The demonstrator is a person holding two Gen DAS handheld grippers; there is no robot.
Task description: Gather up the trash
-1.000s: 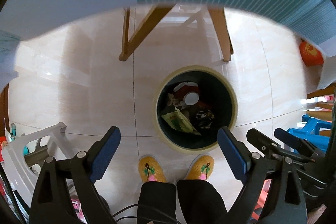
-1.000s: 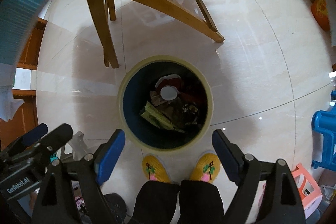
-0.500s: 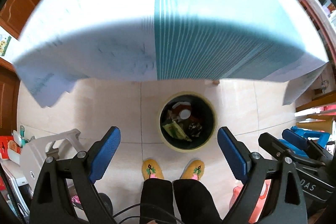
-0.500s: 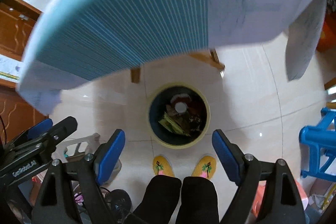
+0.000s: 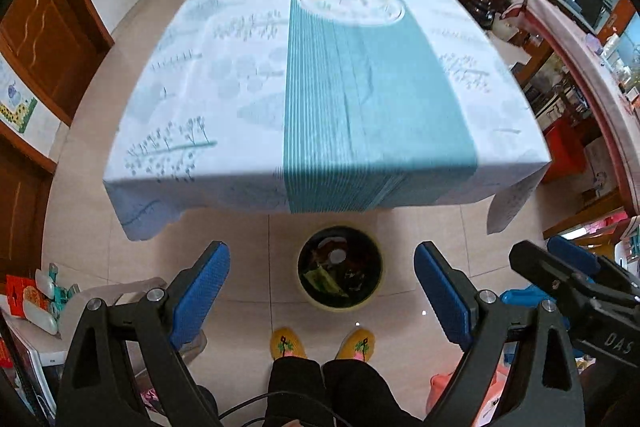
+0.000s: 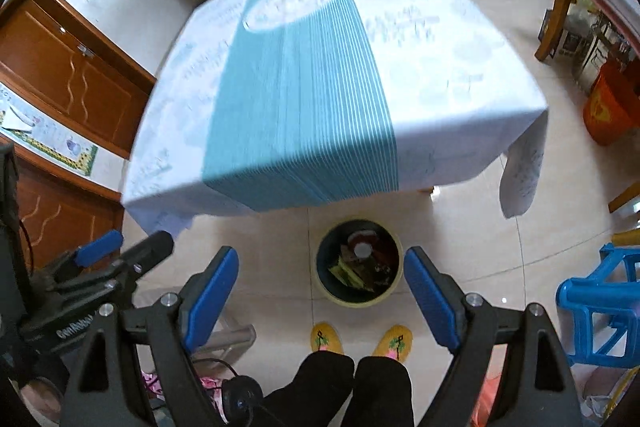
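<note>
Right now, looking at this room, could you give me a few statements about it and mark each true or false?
1. The bin stands on the floor in front of the table. True.
2. The bin is empty. False: it holds trash.
3. The left tool grips a wrapper. False: it is open, nothing between its pads.
4. The right tool is open. True.
5. The person wears yellow slippers. True.

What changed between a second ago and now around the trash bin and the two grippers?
Both grippers rose: the trash bin shrank in view and the tablecloth top came into sight. The left gripper and right gripper stayed open and empty; the bin's contents look unchanged.
</note>
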